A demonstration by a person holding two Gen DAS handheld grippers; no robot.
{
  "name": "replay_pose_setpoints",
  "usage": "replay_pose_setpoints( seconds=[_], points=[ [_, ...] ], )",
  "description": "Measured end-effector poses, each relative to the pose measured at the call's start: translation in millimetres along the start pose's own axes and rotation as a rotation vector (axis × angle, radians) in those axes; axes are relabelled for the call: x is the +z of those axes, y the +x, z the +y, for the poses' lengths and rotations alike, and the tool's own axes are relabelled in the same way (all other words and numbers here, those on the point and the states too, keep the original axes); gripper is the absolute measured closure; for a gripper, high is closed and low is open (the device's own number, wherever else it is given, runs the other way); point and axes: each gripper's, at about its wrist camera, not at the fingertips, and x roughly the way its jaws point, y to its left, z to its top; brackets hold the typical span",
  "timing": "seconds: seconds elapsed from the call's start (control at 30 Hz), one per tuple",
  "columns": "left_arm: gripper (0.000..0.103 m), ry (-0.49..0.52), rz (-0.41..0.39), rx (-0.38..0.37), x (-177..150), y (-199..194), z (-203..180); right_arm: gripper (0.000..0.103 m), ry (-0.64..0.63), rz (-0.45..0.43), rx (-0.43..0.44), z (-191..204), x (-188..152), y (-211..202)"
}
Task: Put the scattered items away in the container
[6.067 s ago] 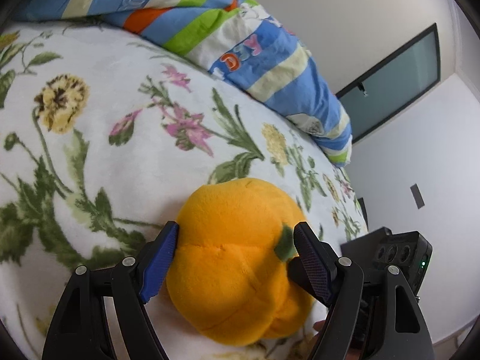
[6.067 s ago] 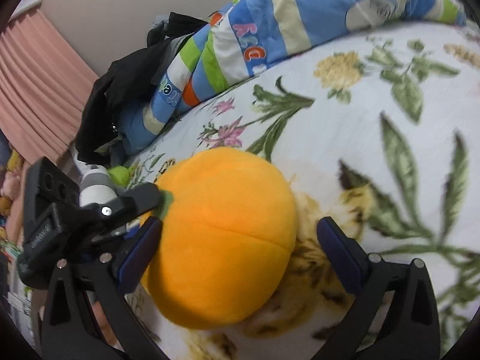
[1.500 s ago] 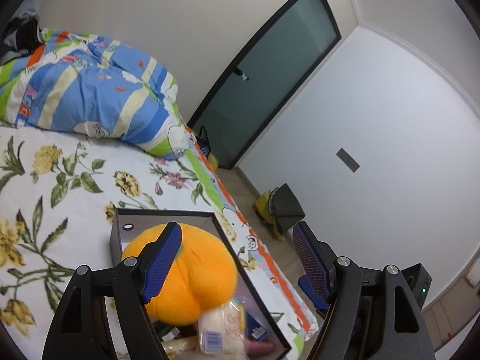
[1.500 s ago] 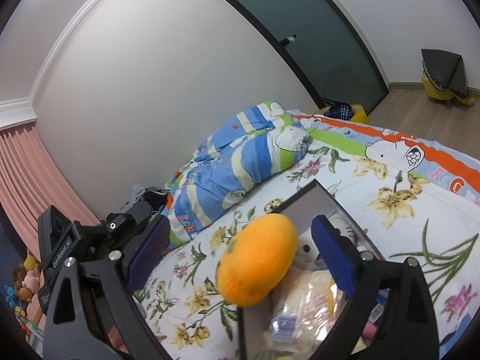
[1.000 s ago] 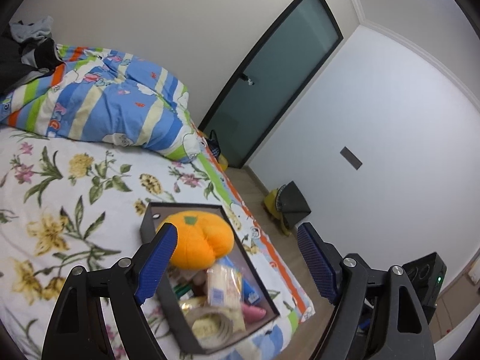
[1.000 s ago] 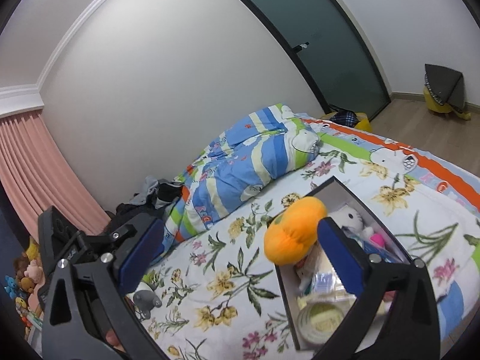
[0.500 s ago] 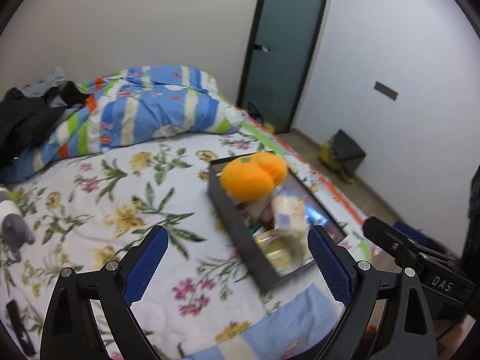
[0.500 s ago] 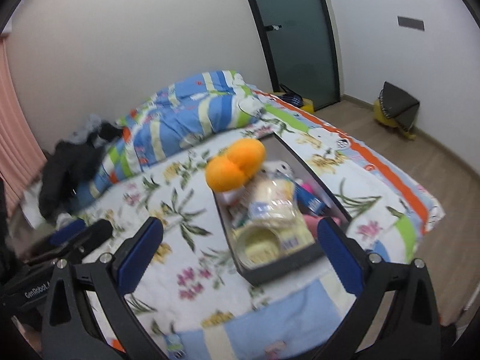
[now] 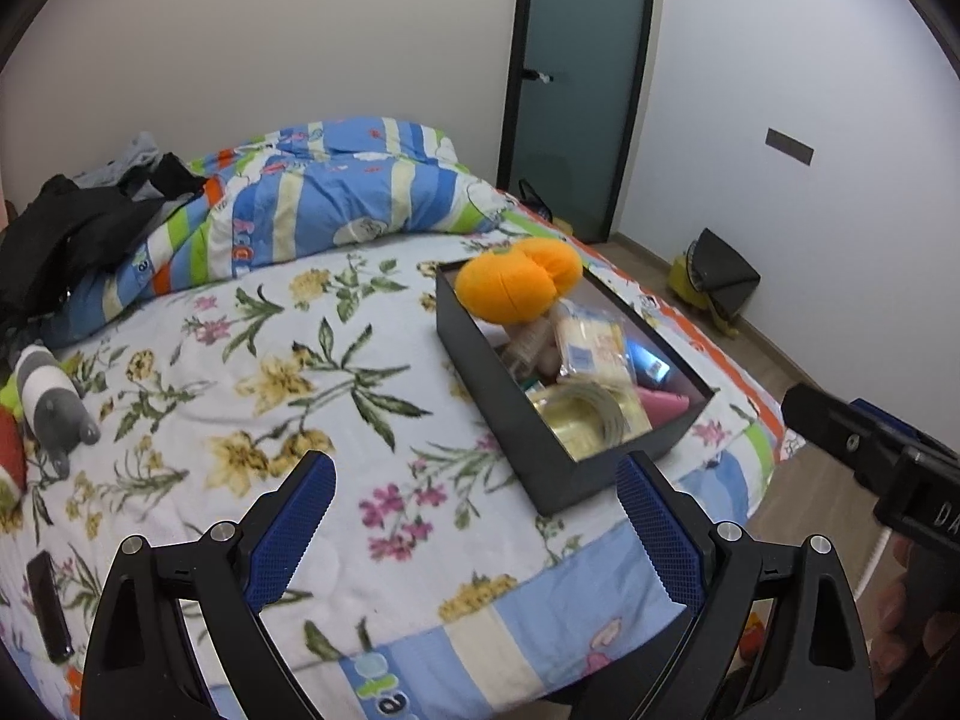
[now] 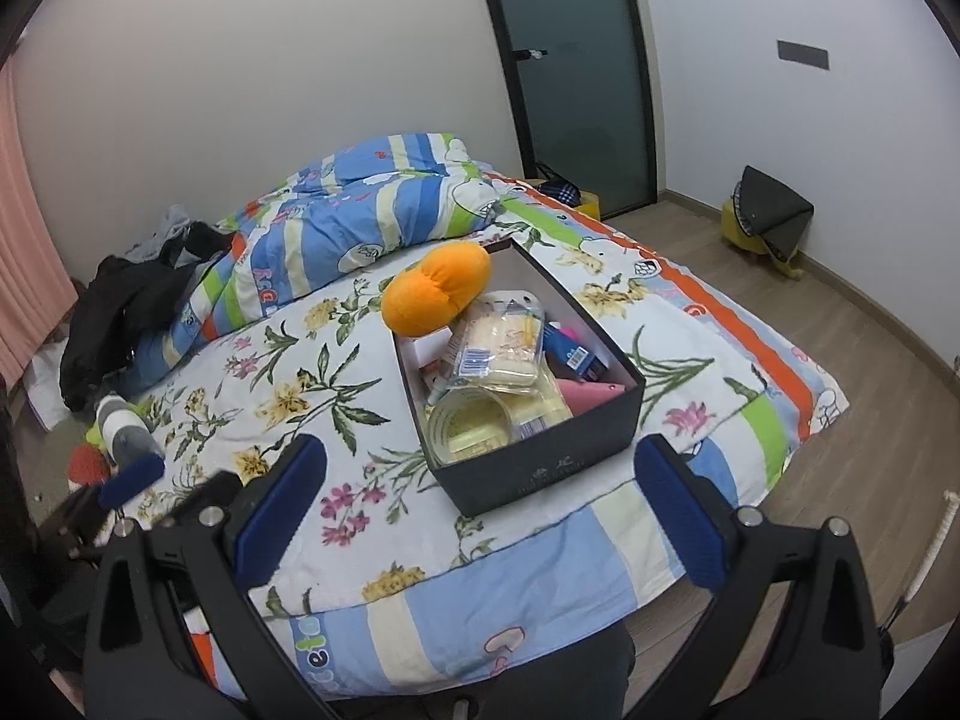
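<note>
An orange plush pumpkin (image 9: 517, 281) rests on the far end of a black box (image 9: 504, 414) on the flowered bed; it also shows in the right wrist view (image 10: 437, 288), on top of the box (image 10: 540, 468). The box holds a bagged snack (image 10: 498, 348), a tape roll (image 10: 468, 423), a pink item (image 10: 585, 393) and other small things. My left gripper (image 9: 474, 522) is open and empty, well back from the box. My right gripper (image 10: 480, 510) is open and empty, near the bed's foot.
A striped blue duvet (image 9: 324, 192) and black clothes (image 9: 72, 228) lie at the head of the bed. A grey plush (image 9: 51, 396) and a black phone (image 9: 48, 612) lie at the left. A glass door (image 10: 576, 60) and wooden floor (image 10: 888, 360) are to the right.
Both grippers let go of the pumpkin, which now rests on the box, and pulled back and away from the bed. Both stay open.
</note>
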Motion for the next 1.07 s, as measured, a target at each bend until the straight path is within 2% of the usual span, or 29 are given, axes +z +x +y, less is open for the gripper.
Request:
replay_pose_setpoints(
  seconds=[1.07],
  points=[
    [0.008,0.046,-0.008,0.037,-15,-8,-49,0.000,0.060,0.005,0.054,-26,3,-11]
  ],
)
